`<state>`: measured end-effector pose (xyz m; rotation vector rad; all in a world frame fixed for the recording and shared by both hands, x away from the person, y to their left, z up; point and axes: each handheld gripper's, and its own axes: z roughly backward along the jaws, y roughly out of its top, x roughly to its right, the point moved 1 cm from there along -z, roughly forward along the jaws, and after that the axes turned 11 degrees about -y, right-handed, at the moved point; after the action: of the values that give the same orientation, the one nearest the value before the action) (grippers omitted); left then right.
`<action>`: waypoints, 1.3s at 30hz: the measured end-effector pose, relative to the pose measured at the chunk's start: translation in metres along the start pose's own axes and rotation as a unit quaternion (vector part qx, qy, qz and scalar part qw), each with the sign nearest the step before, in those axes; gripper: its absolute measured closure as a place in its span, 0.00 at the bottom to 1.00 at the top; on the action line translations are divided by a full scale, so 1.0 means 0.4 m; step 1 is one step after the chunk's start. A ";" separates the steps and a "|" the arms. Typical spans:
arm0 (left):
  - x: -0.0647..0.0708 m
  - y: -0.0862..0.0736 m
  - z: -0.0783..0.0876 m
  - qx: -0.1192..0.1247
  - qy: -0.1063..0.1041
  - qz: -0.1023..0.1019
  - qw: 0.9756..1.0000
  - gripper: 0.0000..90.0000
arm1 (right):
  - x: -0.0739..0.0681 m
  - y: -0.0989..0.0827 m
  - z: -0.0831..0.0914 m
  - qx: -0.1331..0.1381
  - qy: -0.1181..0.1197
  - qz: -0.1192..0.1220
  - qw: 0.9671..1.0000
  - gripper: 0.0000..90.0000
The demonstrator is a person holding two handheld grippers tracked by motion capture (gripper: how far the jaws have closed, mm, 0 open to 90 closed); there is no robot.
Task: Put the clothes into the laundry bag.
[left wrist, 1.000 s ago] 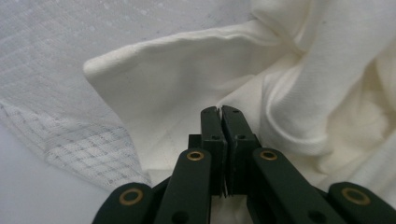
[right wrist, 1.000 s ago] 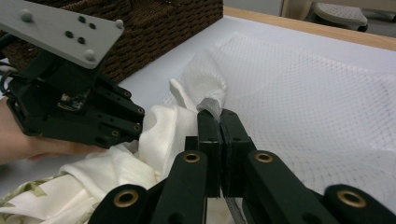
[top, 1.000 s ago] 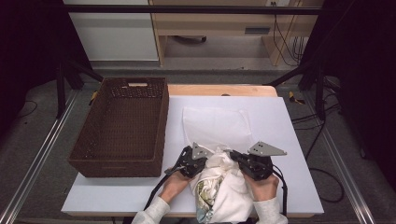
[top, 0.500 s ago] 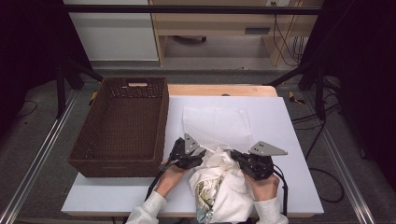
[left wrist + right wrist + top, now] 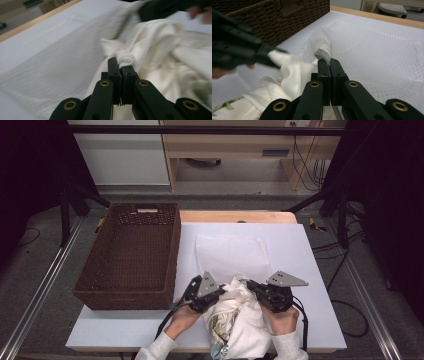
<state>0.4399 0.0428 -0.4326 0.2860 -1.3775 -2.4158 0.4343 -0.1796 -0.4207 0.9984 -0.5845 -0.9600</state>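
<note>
— What's your left hand-held gripper (image 5: 120,65) doing?

— Its jaws have just been closing, and now they're pinched tight on a fold of the cream garment (image 5: 160,42), near the top of the bundle.

— And the other one?

— My right hand-held gripper (image 5: 328,61) is clamped on the grey edge band (image 5: 322,53) of the mesh bag (image 5: 372,47), lifting that corner off the bench (image 5: 310,250). The rest of the bag lies flat on the bench beyond my hands.

— So where's the garment?

— Bunched up at the near edge of the bench, between my two hands, touching the lifted rim of the bag — but not inside it, as far as I can see.

— How far along would you say you are?

— Early, I reckon. Both grips are made; getting the cloth in through the opening is left, and I'd guess the bag goes into the basket (image 5: 122,297) after that. The basket stands to my left with nothing in it.

— Give me a count.

— Two hand-held grippers, one garment, one mesh bag, one basket.
</note>
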 end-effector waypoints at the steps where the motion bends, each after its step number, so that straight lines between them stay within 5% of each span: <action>1: 0.000 0.000 0.000 0.000 0.000 0.000 1.000 0.97 | 0.000 0.000 0.000 0.000 0.000 0.000 1.000 0.99; 3: 0.045 0.018 -0.029 0.002 -0.025 -0.008 1.000 0.97 | 0.000 0.001 0.002 0.003 -0.003 -0.002 1.000 0.99; 10: 0.086 0.047 -0.117 -0.016 -0.011 -0.016 1.000 0.97 | 0.003 -0.001 -0.002 0.004 -0.004 -0.001 1.000 0.99; 13: 0.084 0.048 -0.134 -0.026 0.000 -0.015 1.000 0.97 | 0.001 -0.001 0.001 0.006 -0.004 0.000 1.000 0.99; 15: 0.063 0.041 -0.164 -0.057 0.036 -0.012 0.998 0.97 | -0.003 0.005 0.008 0.010 -0.001 0.001 1.000 0.99; 17: 0.041 0.029 -0.187 -0.071 0.059 0.004 0.996 0.97 | -0.006 0.012 0.022 0.024 0.017 -0.001 1.000 0.99; 19: 0.017 0.020 -0.193 -0.070 0.054 0.031 0.996 0.97 | -0.012 0.017 0.033 0.024 0.012 0.007 1.000 0.99; 23: 0.013 0.016 -0.170 -0.055 0.052 0.027 0.997 0.93 | -0.001 0.005 0.027 0.011 0.012 0.000 1.000 0.99; 28: 0.017 0.026 -0.073 -0.027 0.023 0.039 0.999 0.48 | 0.011 -0.003 0.028 0.006 0.010 -0.002 1.000 0.99; 32: 0.031 0.004 -0.003 -0.033 0.035 0.012 0.999 0.40 | 0.010 -0.005 0.027 0.004 0.010 -0.002 1.000 0.99; 34: 0.024 -0.036 0.014 -0.042 0.041 0.014 0.998 0.37 | 0.006 -0.005 0.024 0.002 0.010 -0.001 1.000 0.99; 36: 0.007 -0.067 0.001 -0.047 0.030 0.036 0.998 0.36 | 0.003 -0.006 0.020 0.000 0.011 0.002 1.000 0.99; 37: -0.003 -0.076 -0.007 -0.039 0.014 0.062 0.997 0.36 | 0.001 -0.007 0.017 -0.001 0.012 0.002 1.000 0.99; 39: -0.020 -0.085 -0.025 -0.033 -0.006 0.097 0.995 0.46 | -0.002 -0.008 0.012 -0.003 0.011 0.001 1.000 0.99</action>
<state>0.4438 0.0540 -0.4670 0.1145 -1.2652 -2.2999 0.4289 -0.1816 -0.4212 1.0015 -0.5648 -0.9468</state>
